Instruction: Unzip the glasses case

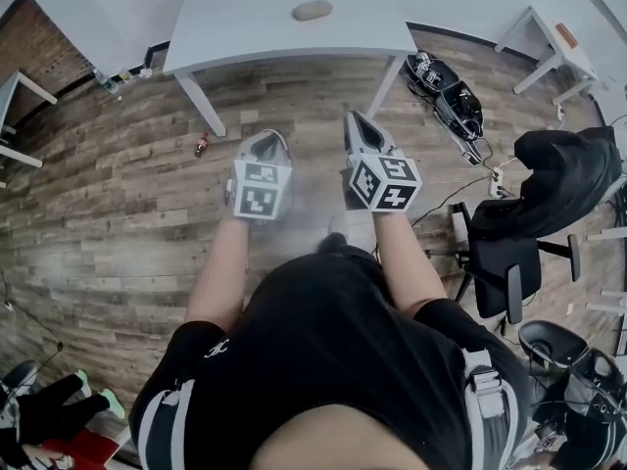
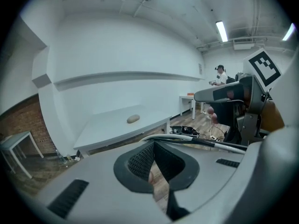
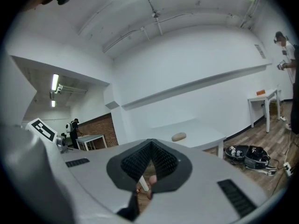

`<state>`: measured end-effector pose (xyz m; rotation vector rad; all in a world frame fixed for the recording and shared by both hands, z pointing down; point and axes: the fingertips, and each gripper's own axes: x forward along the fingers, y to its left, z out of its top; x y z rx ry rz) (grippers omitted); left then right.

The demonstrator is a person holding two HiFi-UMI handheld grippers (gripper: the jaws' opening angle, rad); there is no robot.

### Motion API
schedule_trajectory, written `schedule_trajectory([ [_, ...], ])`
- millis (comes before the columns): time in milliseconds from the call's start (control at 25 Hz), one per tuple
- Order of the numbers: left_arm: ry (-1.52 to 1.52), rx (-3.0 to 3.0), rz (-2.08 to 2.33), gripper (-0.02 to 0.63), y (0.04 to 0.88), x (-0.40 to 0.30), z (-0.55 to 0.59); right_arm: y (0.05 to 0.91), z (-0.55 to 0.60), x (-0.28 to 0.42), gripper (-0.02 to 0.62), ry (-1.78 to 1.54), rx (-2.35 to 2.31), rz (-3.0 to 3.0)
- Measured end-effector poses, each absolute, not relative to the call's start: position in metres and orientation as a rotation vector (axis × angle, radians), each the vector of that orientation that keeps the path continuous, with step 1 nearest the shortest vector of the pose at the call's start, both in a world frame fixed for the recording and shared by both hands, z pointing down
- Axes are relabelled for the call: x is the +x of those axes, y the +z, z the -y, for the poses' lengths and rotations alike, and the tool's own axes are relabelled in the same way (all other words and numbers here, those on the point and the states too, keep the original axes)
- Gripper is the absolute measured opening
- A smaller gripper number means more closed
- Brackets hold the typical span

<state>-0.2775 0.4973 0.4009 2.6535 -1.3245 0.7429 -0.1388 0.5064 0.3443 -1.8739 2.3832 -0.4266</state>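
The glasses case (image 1: 312, 10) is a small beige oval lying alone on a white table (image 1: 255, 27) ahead of me. The left gripper view shows the case (image 2: 133, 119) far off on the tabletop, and so does the right gripper view (image 3: 179, 136). My left gripper (image 1: 265, 137) and right gripper (image 1: 355, 117) hang side by side over the wooden floor, short of the table. Both point toward it. The jaws of each are shut with nothing between them, in the left gripper (image 2: 154, 146) and the right gripper (image 3: 150, 146) alike.
Black bags (image 1: 449, 94) lie on the floor right of the table. A chair with a black jacket (image 1: 549, 189) stands at the right. A second small white table (image 1: 549, 37) is at the far right, and a small bottle (image 1: 201, 145) lies by the table leg.
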Motion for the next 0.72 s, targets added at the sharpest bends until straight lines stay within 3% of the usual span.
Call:
schedule_trajectory([
  [720,0.91,2.581,1.315,0.002,0.407,-0.117,-0.319,0.346,-0.315,0.027,0.003,-0.5,-1.788,-2.43],
])
